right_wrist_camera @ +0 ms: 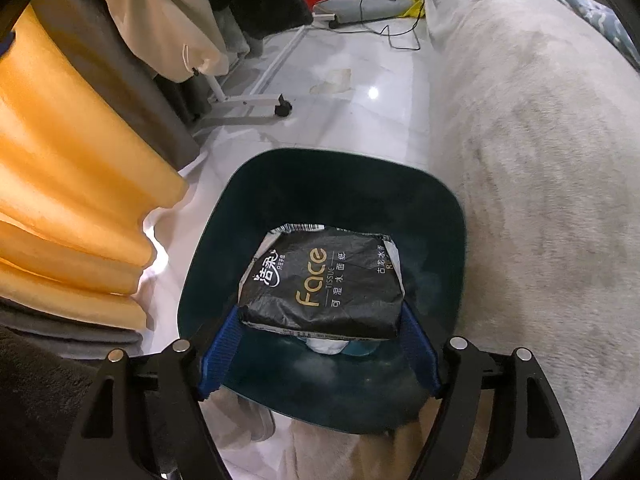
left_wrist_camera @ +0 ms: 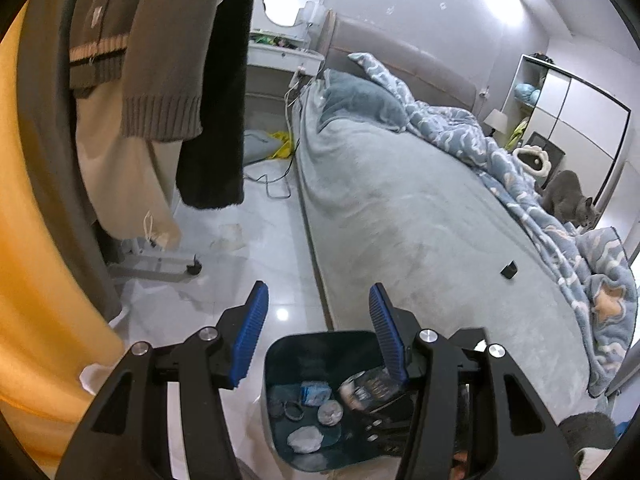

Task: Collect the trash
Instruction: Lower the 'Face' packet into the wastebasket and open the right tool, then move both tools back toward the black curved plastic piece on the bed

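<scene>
A dark teal trash bin (right_wrist_camera: pixel 248 184) stands on the white floor beside the bed; it also shows in the left wrist view (left_wrist_camera: pixel 276 352). My right gripper (right_wrist_camera: pixel 320 320) is shut on a black "Face" tissue pack (right_wrist_camera: pixel 320 284) and holds it over the bin's opening. The pack also shows in the left wrist view (left_wrist_camera: pixel 366 388). Crumpled tissues (left_wrist_camera: pixel 306 438) and a blue wrapper (left_wrist_camera: pixel 314 392) lie at the bin's bottom. My left gripper (left_wrist_camera: pixel 318 308) is open and empty above the bin's far rim.
A grey-covered bed (left_wrist_camera: pixel 400 200) fills the right side, with a patterned blue quilt (left_wrist_camera: pixel 500 152), a small black object (left_wrist_camera: pixel 509 269) and a grey cat (left_wrist_camera: pixel 568 200). A wheeled clothes rack (right_wrist_camera: pixel 248 102) with hanging garments and an orange curtain (right_wrist_camera: pixel 60 160) stand left. Cables (right_wrist_camera: pixel 400 36) lie on the floor.
</scene>
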Demonstrator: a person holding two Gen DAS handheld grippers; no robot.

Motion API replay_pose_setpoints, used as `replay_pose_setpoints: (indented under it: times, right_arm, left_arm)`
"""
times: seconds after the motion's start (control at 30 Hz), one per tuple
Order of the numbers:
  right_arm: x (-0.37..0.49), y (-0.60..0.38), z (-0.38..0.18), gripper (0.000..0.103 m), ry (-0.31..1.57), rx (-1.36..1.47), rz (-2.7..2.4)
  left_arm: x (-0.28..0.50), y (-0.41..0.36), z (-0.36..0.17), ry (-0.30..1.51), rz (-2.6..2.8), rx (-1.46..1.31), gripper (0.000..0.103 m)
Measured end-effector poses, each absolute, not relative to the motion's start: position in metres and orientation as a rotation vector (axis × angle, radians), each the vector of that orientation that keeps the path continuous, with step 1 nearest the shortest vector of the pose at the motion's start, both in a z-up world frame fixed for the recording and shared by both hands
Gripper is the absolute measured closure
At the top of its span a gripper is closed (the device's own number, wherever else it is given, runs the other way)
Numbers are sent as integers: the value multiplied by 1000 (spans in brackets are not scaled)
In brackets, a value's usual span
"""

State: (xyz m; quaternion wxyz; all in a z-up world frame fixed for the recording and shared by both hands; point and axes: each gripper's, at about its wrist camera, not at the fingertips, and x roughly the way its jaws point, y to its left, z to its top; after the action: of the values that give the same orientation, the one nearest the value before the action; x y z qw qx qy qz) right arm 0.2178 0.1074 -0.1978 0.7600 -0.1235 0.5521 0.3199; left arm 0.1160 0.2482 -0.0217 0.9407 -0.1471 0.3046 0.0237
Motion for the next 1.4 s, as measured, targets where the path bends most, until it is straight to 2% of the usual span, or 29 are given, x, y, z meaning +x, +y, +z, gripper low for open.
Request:
replay_pose_setpoints:
  times: [0.27, 0.57, 0.73, 1.4]
  right_arm:
    - [217, 108, -192, 25, 1182, -250, 728]
    - [227, 84, -139, 25, 1035, -217, 750]
    - [240, 57, -111, 25, 929, -255, 740]
    - [312, -67, -62, 25, 798, -152, 590]
  left_arm:
    - [123, 233, 8, 547, 2, -263, 48]
    - [132, 210, 33, 484, -59, -245, 48]
    - [143, 189, 36, 481, -104, -229, 45]
    - [206, 123, 14, 574, -173, -231, 38]
